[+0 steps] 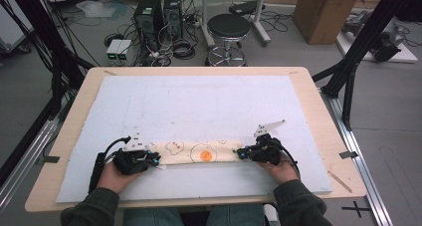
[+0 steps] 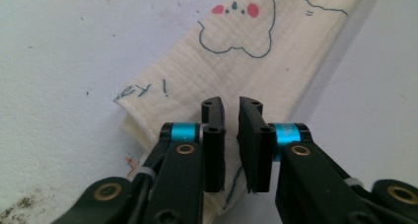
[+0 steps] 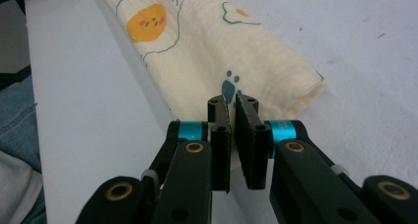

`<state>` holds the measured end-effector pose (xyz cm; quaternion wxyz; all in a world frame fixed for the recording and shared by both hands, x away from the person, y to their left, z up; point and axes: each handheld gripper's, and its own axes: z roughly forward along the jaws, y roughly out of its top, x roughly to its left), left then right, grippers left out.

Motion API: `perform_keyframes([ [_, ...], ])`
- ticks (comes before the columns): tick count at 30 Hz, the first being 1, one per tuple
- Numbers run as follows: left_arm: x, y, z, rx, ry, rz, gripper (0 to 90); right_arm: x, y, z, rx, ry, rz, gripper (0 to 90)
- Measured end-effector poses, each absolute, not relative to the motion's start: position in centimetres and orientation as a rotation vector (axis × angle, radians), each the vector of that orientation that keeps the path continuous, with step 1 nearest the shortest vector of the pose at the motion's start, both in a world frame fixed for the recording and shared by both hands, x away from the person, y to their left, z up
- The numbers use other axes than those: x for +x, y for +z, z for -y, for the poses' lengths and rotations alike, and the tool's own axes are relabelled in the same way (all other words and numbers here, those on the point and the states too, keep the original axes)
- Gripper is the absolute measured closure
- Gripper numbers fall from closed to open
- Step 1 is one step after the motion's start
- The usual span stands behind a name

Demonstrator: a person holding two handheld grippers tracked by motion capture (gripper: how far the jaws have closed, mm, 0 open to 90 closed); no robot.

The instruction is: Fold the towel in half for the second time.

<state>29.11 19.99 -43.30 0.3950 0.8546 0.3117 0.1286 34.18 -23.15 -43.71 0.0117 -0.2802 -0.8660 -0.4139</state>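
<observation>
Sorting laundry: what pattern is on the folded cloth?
Cream cloth with fried-egg cartoons, clearest in right gripper view.

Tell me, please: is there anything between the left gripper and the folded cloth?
Nothing visible. The left gripper is right at the end of the folded cloth, its jaws a narrow gap apart with cloth showing below them. Around it lies only bare white mat.

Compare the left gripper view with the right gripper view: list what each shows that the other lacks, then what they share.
Left gripper view: a blue-outlined cloud face with pink cheeks and blue lettering.
Right gripper view: an orange egg-yolk face and denim at the left edge.
Shared: the folded cream cloth on the white board, with each view's own tool, left and right, over a cloth end, jaws slightly apart.
</observation>
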Motion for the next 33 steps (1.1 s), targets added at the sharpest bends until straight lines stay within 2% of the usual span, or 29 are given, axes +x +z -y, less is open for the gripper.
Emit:
perform_keyframes([
  [4, 28.8, -42.1, -20.1, 2.108, 0.365, -0.738, 69.6, 33.9, -42.4, 22.7, -0.828, -1.349, 2.731, 78.7],
  [8, 29.3, -41.0, -19.5, 2.077, 0.387, -0.695, 57.6, 34.3, -40.7, 21.4, -0.76, -1.427, 2.783, 70.4],
  [12, 30.1, -41.5, -18.9, 2.12, 0.387, -0.705, 50.4, 35.4, -40.6, 19.5, -0.708, -1.419, 2.819, 62.2],
  [20, 31.1, -43.1, -19.7, 2.184, 0.325, -0.76, 48.7, 36.2, -43.0, 17.4, -0.656, -1.191, 2.913, 51.1],
  [33, 31.0, -43.8, -20.6, 2.168, 0.293, -0.793, 45.2, 35.5, -43.7, 19.5, -0.657, -1.237, 2.912, 46.0],
])
